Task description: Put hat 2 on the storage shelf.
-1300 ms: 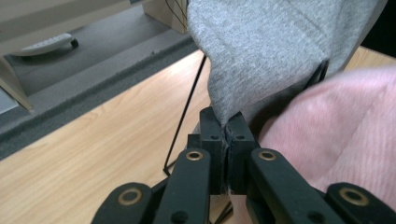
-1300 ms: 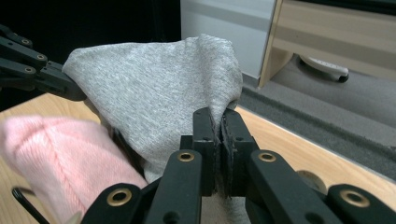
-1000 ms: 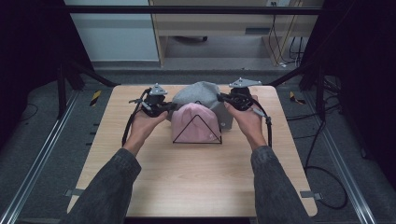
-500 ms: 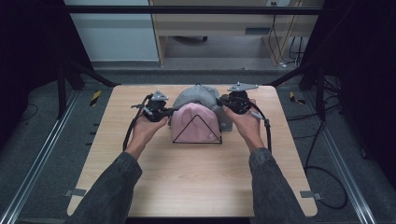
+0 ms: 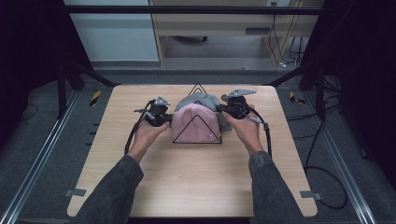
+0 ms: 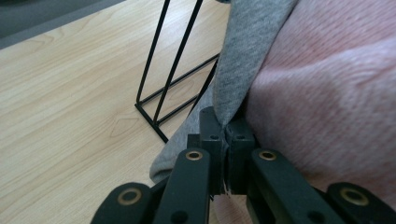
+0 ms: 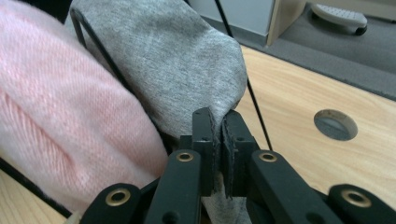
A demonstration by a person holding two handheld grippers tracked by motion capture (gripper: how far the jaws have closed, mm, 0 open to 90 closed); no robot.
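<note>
On black wire rack (image 5: 198, 122): pink cloth (image 5: 195, 125) in front, grey cloth (image 5: 200, 100) behind. Left gripper (image 6: 227, 135) clamped on grey cloth's edge left of rack; right gripper (image 7: 217, 125) clamped on its edge at right.

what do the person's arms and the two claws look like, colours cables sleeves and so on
Both forearms wear dark grey-blue denim-like sleeves. The left claw and right claw are black, each topped by a grey three-cornered plate, with a black cable trailing back. Up close, the black jaw links carry brass-coloured rivets.
</note>
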